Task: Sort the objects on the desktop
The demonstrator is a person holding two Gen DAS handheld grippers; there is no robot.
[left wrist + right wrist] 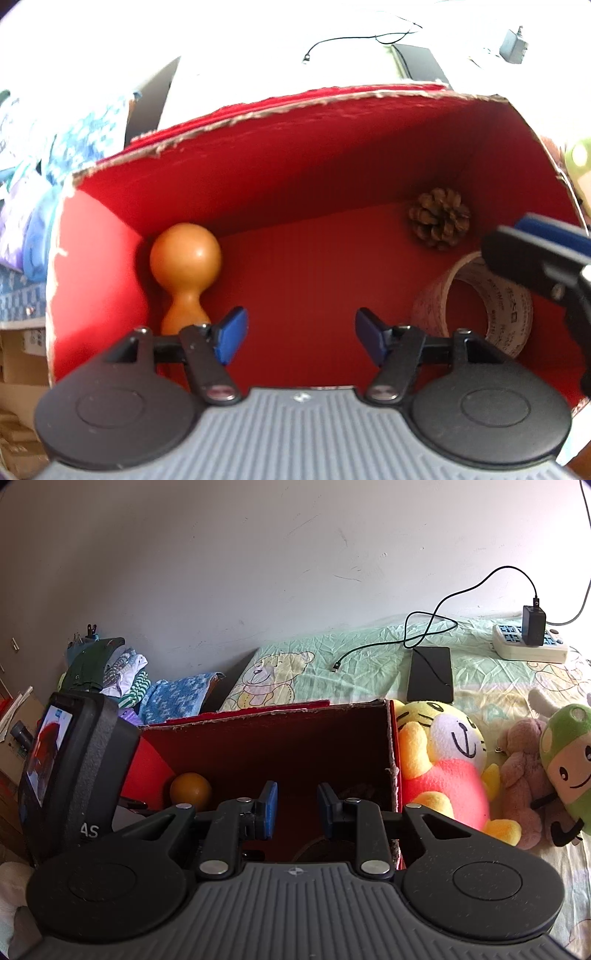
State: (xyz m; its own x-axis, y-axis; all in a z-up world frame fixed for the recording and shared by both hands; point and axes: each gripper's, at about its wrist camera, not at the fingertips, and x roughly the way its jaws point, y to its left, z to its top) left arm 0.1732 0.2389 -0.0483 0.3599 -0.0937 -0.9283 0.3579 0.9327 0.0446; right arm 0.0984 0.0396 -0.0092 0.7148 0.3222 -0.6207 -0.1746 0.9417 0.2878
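A red cardboard box (pixel 314 155) fills the left wrist view. Inside lie an orange wooden gourd (pixel 184 266) at the left wall, a pine cone (pixel 439 218) at the back right corner and a tape roll (pixel 480 306) at the right. My left gripper (pixel 301 336) is open and empty inside the box, above its floor. My right gripper (pixel 293 808) is open and empty over the box's near edge; one of its fingers (pixel 535 258) enters the left wrist view above the tape roll. The box (pixel 258 731) and the gourd (pixel 190 790) also show in the right wrist view.
Right of the box lie a tiger plush (pixel 447 768), a pink plush (pixel 524 775) and a green plush (pixel 569 760) on a bedsheet. Behind it lie a black tablet (pixel 430 674), a cable and a power strip (pixel 532 644). Folded clothes (pixel 173 698) lie at the left.
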